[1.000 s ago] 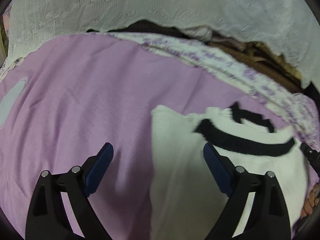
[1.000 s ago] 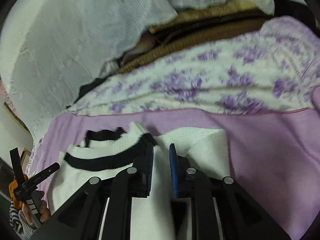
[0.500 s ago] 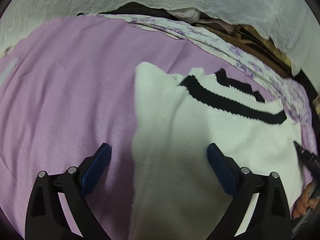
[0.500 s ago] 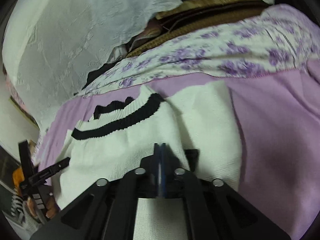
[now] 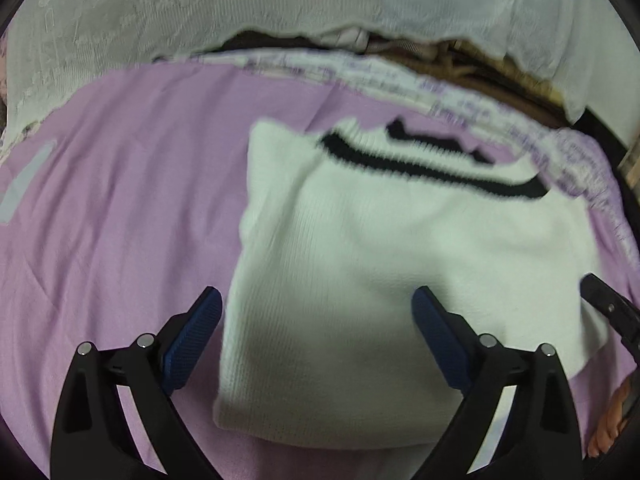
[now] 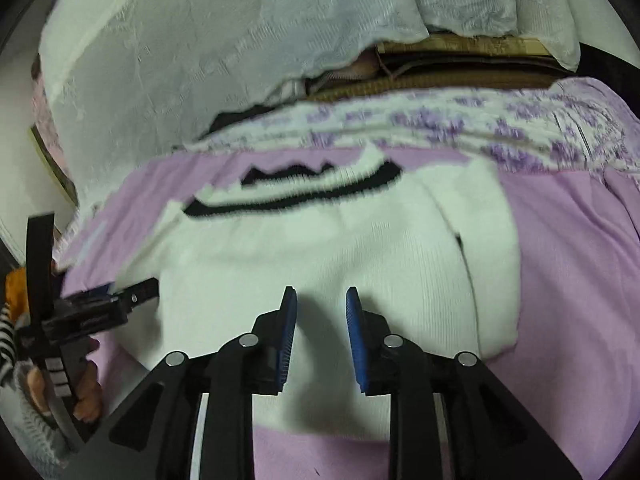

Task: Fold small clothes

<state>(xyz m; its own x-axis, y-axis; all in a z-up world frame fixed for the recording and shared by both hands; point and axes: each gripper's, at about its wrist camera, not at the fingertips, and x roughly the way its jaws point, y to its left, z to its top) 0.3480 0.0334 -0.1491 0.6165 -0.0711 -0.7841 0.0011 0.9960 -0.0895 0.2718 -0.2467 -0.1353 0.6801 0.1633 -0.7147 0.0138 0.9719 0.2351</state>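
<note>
A small white knit sweater (image 5: 380,264) with black trim at the collar lies folded on the lilac sheet (image 5: 120,200). It also shows in the right wrist view (image 6: 320,248). My left gripper (image 5: 316,312) is wide open and empty, hovering over the sweater's near left part. My right gripper (image 6: 321,308) is partly open and empty, just above the sweater's near edge. The left gripper also shows at the left of the right wrist view (image 6: 132,296). The right gripper's tip shows at the right edge of the left wrist view (image 5: 608,304).
A white and purple floral cloth (image 6: 440,128) lies behind the sweater. Behind it is a white lace cover (image 6: 200,52) over brown woven things (image 6: 440,68). The lilac sheet (image 6: 580,260) spreads to both sides.
My right gripper has opened from shut and let go of the sweater. The left gripper stays open and has shifted a little over the sweater.
</note>
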